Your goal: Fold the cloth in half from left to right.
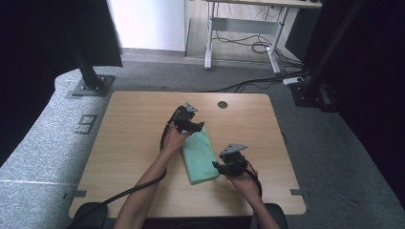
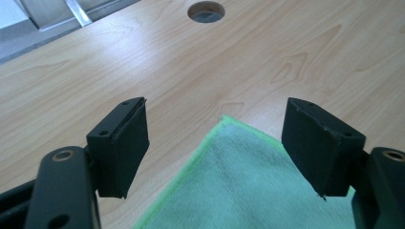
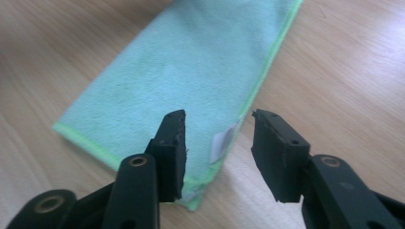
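A folded mint-green cloth with a brighter green hem lies flat on the wooden table. My left gripper hovers at its far corner. In the left gripper view the jaws stand wide apart on either side of that corner of the cloth, with neither pad touching it. My right gripper is at the cloth's near right corner. Its jaws are open above the edge of the cloth, close to a small white tag, and hold nothing.
A round cable hole sits near the table's far edge, also in the left gripper view. Bare wood surrounds the cloth. Black frame posts stand on the grey carpet beyond the table, and a desk's legs stand farther back.
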Demonstrator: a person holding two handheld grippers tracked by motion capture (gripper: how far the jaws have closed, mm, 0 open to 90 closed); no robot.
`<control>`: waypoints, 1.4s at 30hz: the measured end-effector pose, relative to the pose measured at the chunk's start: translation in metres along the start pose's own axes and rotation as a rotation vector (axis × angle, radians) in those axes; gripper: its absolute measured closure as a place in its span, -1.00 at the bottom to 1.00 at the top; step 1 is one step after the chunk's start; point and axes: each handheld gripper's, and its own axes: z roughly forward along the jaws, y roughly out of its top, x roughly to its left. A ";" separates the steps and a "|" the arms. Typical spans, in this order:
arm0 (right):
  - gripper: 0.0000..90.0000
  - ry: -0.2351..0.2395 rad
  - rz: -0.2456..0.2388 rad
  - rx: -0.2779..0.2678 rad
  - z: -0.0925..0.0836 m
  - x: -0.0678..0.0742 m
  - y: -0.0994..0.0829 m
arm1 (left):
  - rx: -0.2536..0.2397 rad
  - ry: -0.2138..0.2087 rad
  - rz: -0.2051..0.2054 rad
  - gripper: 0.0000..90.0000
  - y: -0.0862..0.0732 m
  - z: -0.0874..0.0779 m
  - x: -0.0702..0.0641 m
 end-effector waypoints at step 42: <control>-0.04 0.103 -0.060 0.095 0.031 0.019 -0.020 | 0.115 -0.069 -0.020 -0.62 -0.110 -0.060 -0.014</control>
